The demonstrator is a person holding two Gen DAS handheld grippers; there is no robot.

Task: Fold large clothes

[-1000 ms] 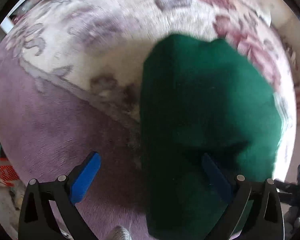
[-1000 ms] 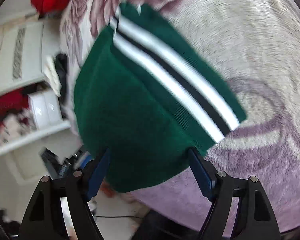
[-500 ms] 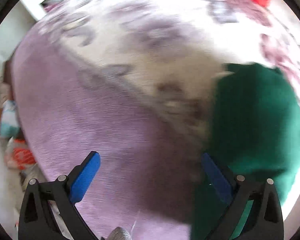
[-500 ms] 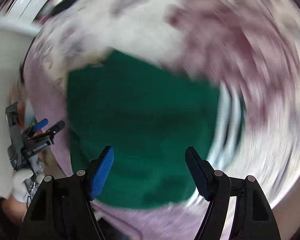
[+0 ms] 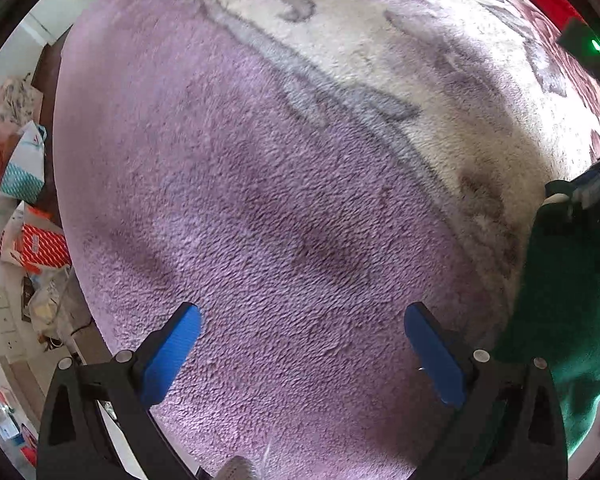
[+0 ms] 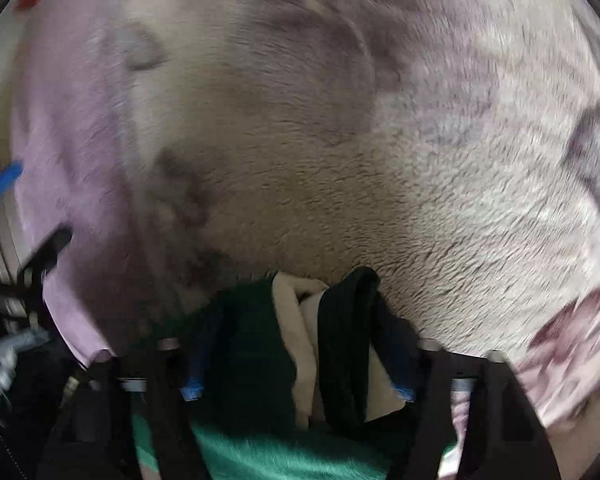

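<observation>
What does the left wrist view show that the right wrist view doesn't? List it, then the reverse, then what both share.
Only the left wrist view shows the left tongs open over bare purple blanket, with bags on the floor past the edge.

Only the right wrist view shows the right tongs, their jaws just closing, around the bunched white and black striped edge of the green garment.

Both show that green garment and the floral blanket.

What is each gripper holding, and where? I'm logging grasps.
Right gripper, its fingers just closing: green sweater bunched at its white-and-black striped edge. Left gripper: nothing.
</observation>
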